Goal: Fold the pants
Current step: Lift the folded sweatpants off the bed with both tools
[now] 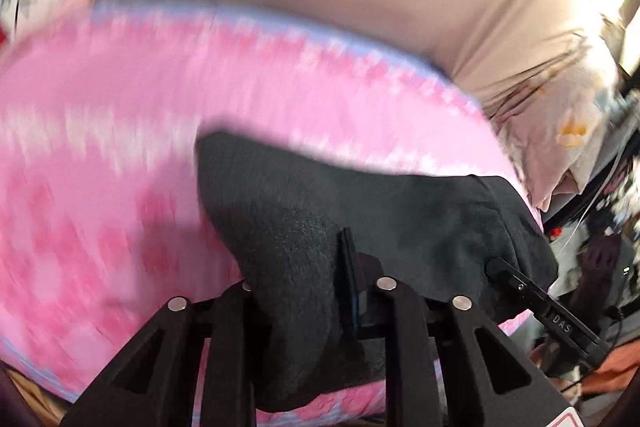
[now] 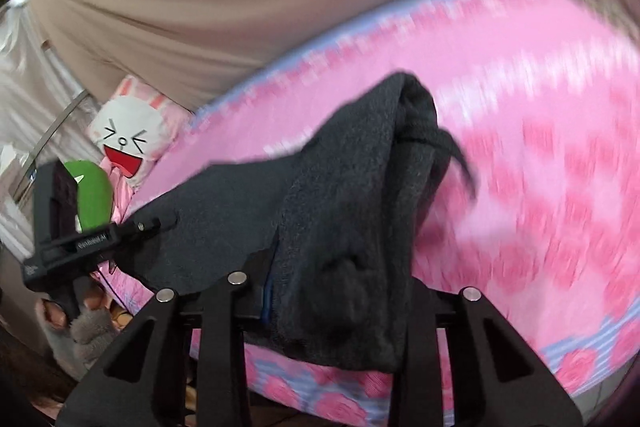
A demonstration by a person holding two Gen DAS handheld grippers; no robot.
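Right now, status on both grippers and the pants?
Left gripper and right gripper both shut on dark pants. Pants lifted above pink blanket. Nothing in the way.

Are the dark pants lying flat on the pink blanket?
No. The pants hang bunched from both grippers, lifted above the blanket.

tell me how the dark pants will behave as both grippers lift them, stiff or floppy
Likely floppy: the pants sag and bunch around the right gripper and drape between it and the left gripper. Probably light, since two small pinches carry them. The fuzzy knit looks grippy, so slipping seems unlikely, though loose parts may swing over the pink blanket.
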